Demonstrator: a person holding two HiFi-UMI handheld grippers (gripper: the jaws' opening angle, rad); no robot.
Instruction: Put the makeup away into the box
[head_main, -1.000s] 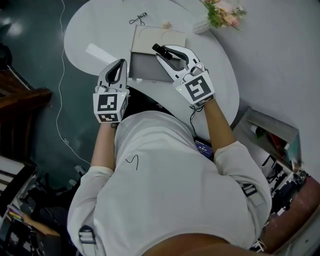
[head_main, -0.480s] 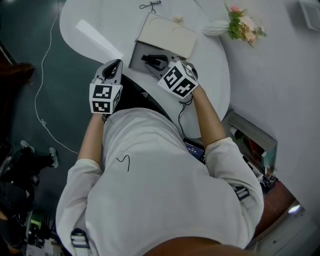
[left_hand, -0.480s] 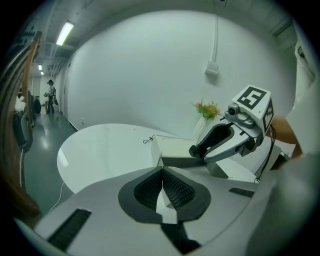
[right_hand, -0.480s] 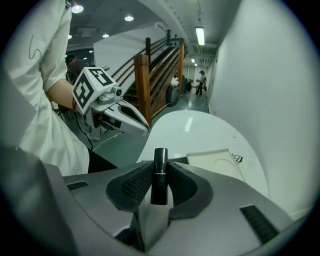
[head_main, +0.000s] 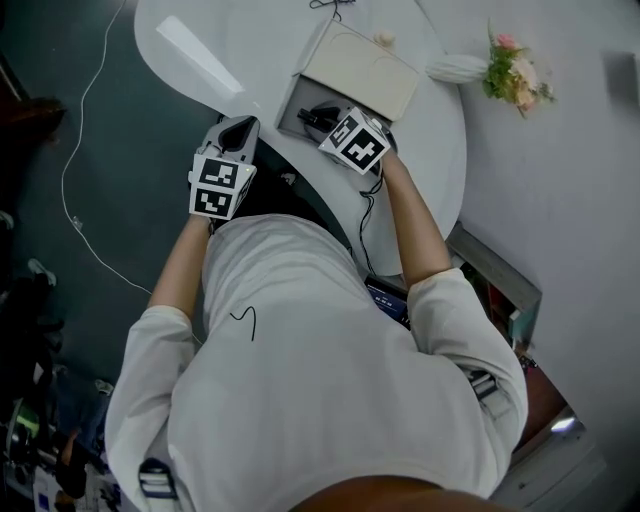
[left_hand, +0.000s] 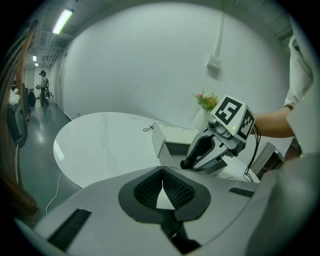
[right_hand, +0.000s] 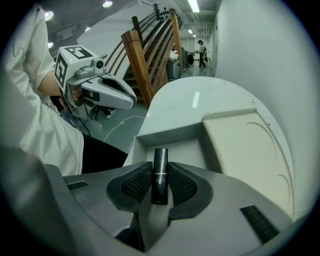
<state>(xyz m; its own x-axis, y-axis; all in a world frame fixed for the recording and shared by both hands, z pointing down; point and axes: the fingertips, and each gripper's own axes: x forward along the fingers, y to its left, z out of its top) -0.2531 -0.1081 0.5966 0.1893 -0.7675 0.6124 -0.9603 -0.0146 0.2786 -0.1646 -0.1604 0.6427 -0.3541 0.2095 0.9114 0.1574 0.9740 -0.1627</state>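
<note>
A grey open box (head_main: 296, 104) with its cream lid (head_main: 364, 73) folded back stands on the white oval table (head_main: 250, 45). My right gripper (head_main: 318, 117) points steeply down over the box's tray, shut on a black lipstick (right_hand: 159, 174) that stands upright between its pads. In the right gripper view the tray (right_hand: 186, 148) lies just beyond the lipstick's tip and looks bare. My left gripper (head_main: 238, 128) hangs at the table's near edge, left of the box, its jaws shut with nothing in them (left_hand: 162, 186). An eyelash curler (left_hand: 148, 128) lies beyond the box.
A vase of pink flowers (head_main: 505, 72) lies at the table's far right, and a small pale item (head_main: 383, 40) lies behind the lid. A white cable (head_main: 85, 150) trails over the dark floor on the left. Wooden stairs (right_hand: 150, 50) stand beyond the table.
Both grippers have sunk toward the table. The right one has tipped steeply down over the box's tray with the lipstick still in its jaws; the left has settled by the table's edge.
</note>
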